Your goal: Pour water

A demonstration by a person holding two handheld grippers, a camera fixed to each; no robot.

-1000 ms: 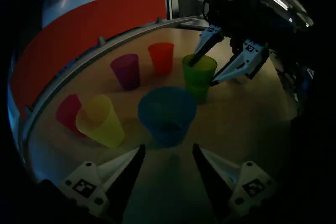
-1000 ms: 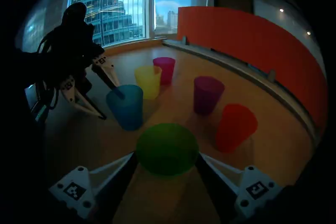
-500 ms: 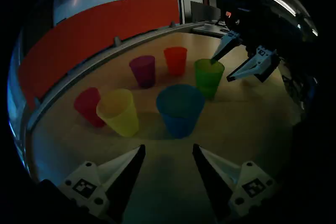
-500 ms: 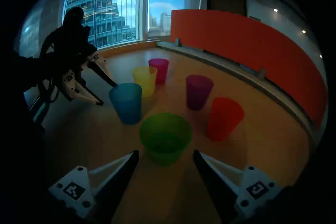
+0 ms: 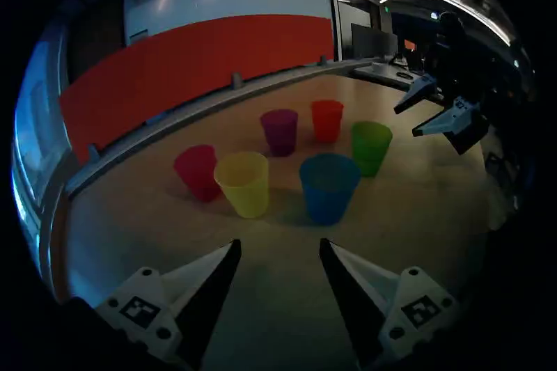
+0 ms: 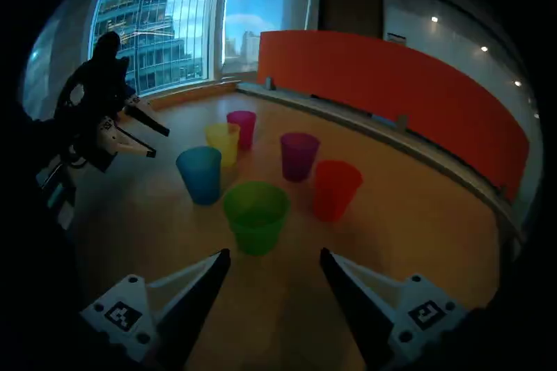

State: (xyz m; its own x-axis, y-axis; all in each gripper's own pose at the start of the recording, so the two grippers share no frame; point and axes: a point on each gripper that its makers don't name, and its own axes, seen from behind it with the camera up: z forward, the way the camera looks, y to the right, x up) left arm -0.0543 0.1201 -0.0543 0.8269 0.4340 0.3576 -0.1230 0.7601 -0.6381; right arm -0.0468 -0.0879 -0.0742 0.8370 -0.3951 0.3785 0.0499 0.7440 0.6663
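Observation:
Several plastic cups stand upright in a cluster on a wooden table (image 5: pixel 418 218). In the left gripper view, the blue cup (image 5: pixel 328 186) is nearest, with the yellow cup (image 5: pixel 244 183) and pink cup (image 5: pixel 197 171) to its left. Behind are the purple cup (image 5: pixel 280 131), orange cup (image 5: pixel 326 120) and green cup (image 5: pixel 370 147). My left gripper (image 5: pixel 278 259) is open, short of the blue cup. My right gripper (image 6: pixel 273 268) is open, just short of the green cup (image 6: pixel 255 216). The blue cup (image 6: pixel 199 174) stands beyond. Each gripper shows far off in the other's view: right gripper (image 5: pixel 433 110), left gripper (image 6: pixel 143 136).
An orange wall panel (image 5: pixel 209 58) runs behind a raised ledge along the table's far edge. Tall windows (image 6: pixel 167 30) face city buildings. A person's dark outline (image 6: pixel 97 103) holds the left gripper. Bare tabletop lies in front of both grippers.
Both grippers have pulled back from the cups. The right gripper's fingers were around the green cup and are now clear of it. The left has backed off the blue cup.

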